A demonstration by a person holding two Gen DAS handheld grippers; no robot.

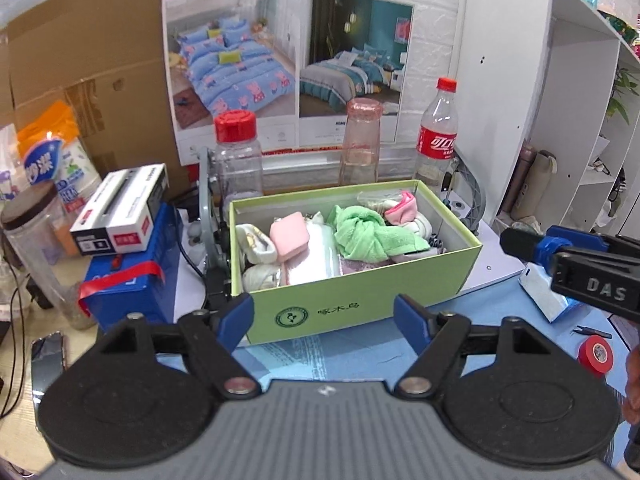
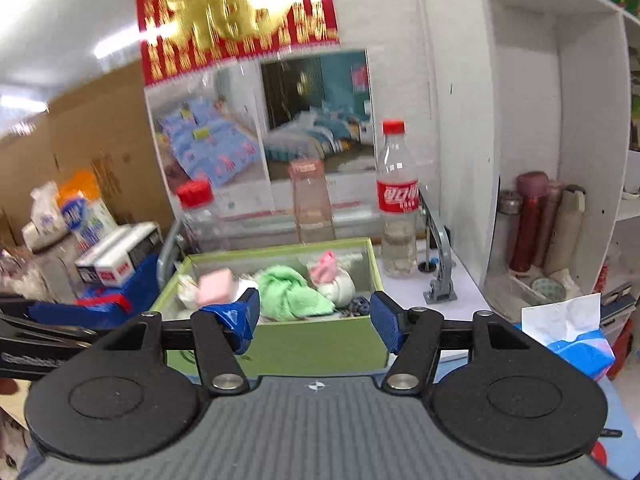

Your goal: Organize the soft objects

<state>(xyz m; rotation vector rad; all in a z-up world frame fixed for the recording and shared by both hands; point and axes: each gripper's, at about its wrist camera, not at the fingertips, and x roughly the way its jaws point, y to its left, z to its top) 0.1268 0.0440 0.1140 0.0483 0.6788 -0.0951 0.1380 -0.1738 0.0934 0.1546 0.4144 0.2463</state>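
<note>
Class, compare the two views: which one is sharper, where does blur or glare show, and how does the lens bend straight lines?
Left wrist view: sharp, the green box crisp, the white shelf bowed by fisheye. Right wrist view: motion-blurred, the red banner smeared with gold glare, ceiling lights streaked.

Your left wrist view faces the green box point(image 1: 352, 304) from close, low, your right wrist view from farther back, higher, both sharing the box and the cola bottle point(image 2: 397, 200)

— What can be read around the green box point(image 1: 360, 300)?
— "DAS" in raised letters on the right gripper point(image 1: 520, 245) to its right. On the red-labelled bottle point(image 1: 437, 136) behind it, white script, too small to read.
</note>
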